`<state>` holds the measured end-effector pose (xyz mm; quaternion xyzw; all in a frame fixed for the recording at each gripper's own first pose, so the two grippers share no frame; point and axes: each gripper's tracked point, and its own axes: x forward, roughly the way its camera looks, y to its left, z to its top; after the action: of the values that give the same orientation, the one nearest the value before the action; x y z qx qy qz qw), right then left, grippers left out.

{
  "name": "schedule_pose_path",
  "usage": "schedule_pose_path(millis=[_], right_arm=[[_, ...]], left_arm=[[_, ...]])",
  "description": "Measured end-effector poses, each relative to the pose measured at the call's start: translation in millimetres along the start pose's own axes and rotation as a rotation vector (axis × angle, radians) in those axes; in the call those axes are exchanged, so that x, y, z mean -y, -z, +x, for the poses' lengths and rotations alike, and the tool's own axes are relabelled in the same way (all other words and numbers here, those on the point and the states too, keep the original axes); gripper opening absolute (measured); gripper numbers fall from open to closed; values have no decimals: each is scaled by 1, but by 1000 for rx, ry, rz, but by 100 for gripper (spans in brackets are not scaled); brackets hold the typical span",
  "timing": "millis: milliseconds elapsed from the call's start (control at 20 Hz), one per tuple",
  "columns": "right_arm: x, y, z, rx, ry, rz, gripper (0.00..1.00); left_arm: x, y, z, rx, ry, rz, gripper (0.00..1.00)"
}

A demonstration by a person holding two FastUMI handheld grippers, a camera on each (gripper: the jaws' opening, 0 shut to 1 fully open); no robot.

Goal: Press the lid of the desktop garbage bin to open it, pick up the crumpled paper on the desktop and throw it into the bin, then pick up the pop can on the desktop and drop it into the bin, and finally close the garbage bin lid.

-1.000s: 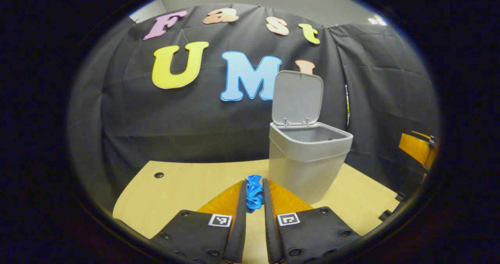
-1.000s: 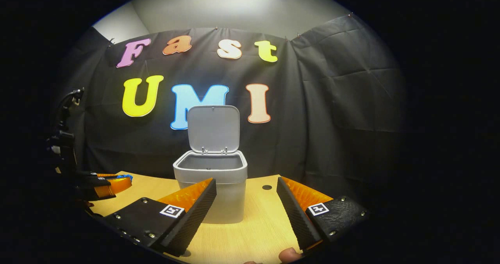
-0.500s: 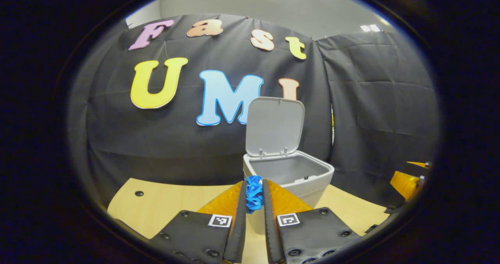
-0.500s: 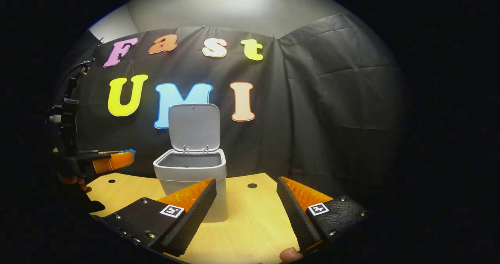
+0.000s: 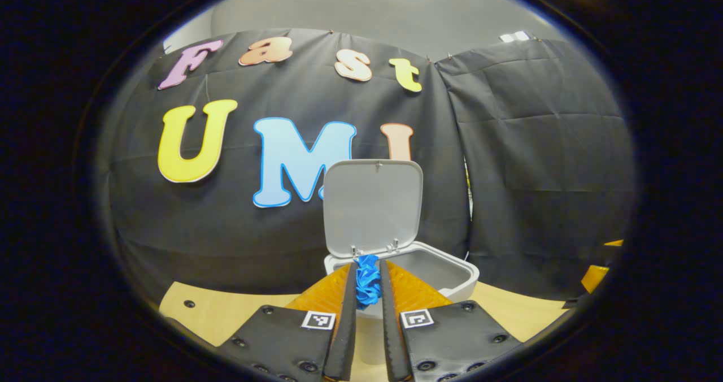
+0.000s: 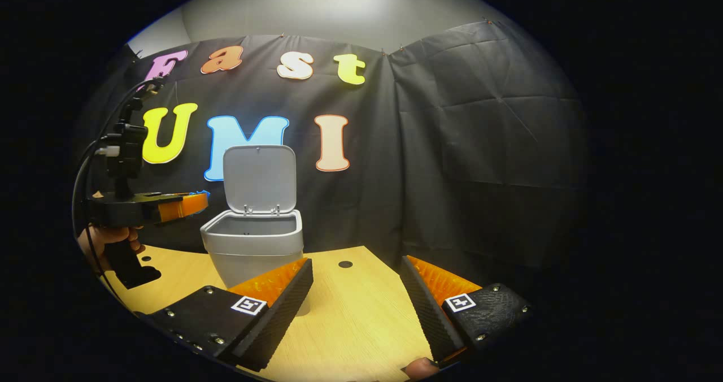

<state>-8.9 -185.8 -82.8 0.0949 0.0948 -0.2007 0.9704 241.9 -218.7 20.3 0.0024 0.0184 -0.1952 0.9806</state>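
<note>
Left tool (image 5: 368, 289): both fingers clenched on the blue crumpled paper (image 5: 367, 280), which bulges up between the fingertips. In the left gripper view the paper sits in line with the near rim of the grey garbage bin (image 5: 446, 277). Bin lid (image 5: 373, 207) stands upright, hinged at the back; the bin's inside is bare where it can be seen.

Right gripper view: the left tool (image 6: 189, 204) is held level, just left of the bin (image 6: 254, 246) and a little above its rim, with a hand (image 6: 107, 238) on the grip below it and a cable looping off the back. A sliver of blue shows at its tip.

Right tool (image 6: 357, 291): fingers spread wide, nothing between them, low over the wooden worktop (image 6: 350, 320). A fingertip of the holding hand shows at the bottom edge. The bin stands on the worktop ahead and to the left, lid (image 6: 260, 178) raised.
</note>
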Motion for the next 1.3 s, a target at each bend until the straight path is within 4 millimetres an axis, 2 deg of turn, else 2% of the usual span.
schedule_pose_path(millis=[300,500,600,700,750,800,950,1150,1300], right_arm=[[9,2,-5,-11,28,-8,99],[12,4,-8,-19,41,-10,99],[13,4,-9,-23,48,-10,99],[15,5,-11,-25,55,-9,99],[15,4,-11,-23,59,-8,99],[15,4,-12,-22,60,-8,99],[9,2,-12,-21,56,-11,99],[-6,2,-13,-16,26,-23,99],[-23,1,-13,-12,-16,-31,99]], left_arm=[[2,16,40,-47,15,-24,36],[3,25,56,-84,17,-44,46],[6,28,60,-97,25,-35,48],[9,28,61,-104,34,-36,50],[11,28,61,-108,39,-36,62],[13,29,60,-108,40,-37,68],[13,24,57,-101,47,-44,98],[10,17,47,-95,54,-58,100],[-1,10,30,-80,38,-79,100]])
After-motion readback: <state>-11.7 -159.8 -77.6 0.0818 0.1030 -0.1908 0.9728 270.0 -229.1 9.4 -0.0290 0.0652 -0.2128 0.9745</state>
